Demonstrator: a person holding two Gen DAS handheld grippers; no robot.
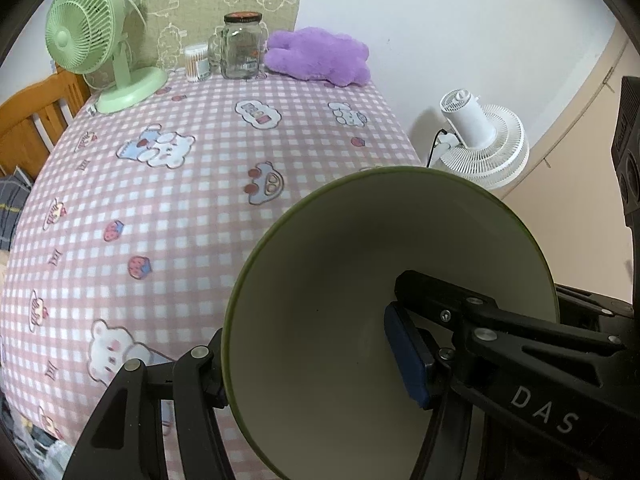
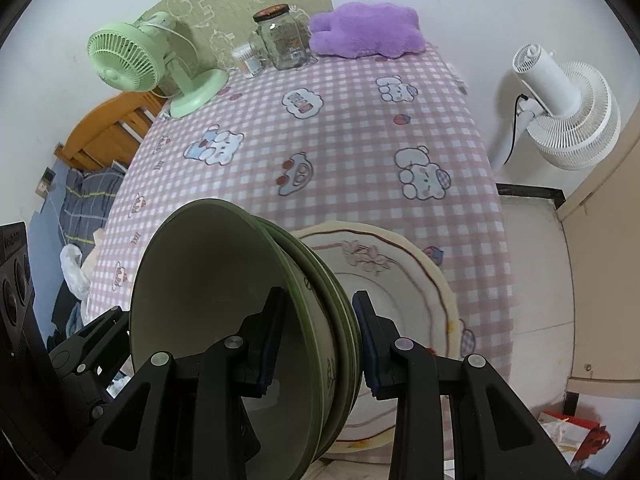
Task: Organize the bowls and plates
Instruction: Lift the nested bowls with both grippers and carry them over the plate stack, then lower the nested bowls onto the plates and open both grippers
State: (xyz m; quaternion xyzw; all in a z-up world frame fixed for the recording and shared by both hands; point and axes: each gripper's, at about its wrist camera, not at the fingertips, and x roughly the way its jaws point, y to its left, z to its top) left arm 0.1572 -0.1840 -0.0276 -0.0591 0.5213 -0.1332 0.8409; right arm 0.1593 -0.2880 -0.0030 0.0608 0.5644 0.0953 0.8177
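A pink-and-white checked tablecloth [image 1: 192, 200] printed with cartoon bears covered the table. At its far edge stood a green desk fan [image 1: 92, 40], a tub of cotton swabs [image 1: 196, 62], a lidded glass jar [image 1: 242, 46] and a purple plush toy [image 1: 318, 56]. A white floor fan [image 2: 560, 100] stood beside the table.

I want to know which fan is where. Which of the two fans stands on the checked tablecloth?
The light green desk fan stands on the pink checked tablecloth, at its far left corner. The white fan stands beyond the table's right edge.
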